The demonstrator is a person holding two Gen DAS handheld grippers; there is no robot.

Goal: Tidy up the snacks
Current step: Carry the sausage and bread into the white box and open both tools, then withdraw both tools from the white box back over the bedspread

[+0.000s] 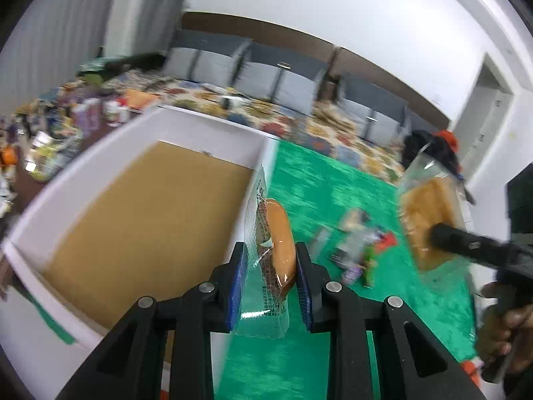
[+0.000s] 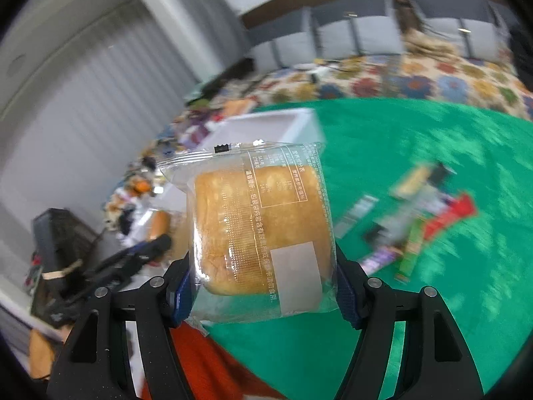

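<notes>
My left gripper [image 1: 270,278] is shut on a wrapped bread bun [image 1: 278,250], held edge-on beside the right wall of a white box [image 1: 213,136] with a brown cardboard floor. My right gripper [image 2: 263,288] is shut on a second wrapped bread bun [image 2: 260,230] in clear printed plastic, held above the green mat [image 2: 416,140]. That bun and the right gripper also show in the left wrist view [image 1: 429,220] at the right. The white box shows far off in the right wrist view [image 2: 266,126]. The left gripper with its bun shows at the left of the right wrist view [image 2: 156,226].
A pile of small snack packets [image 1: 359,250] lies on the green mat [image 1: 333,183]; it also shows in the right wrist view [image 2: 413,223]. A patterned carpet [image 1: 253,106] with scattered clutter [image 1: 60,133] and grey sofas [image 1: 266,70] lie beyond. A dark bag [image 1: 433,150] stands at the mat's far right.
</notes>
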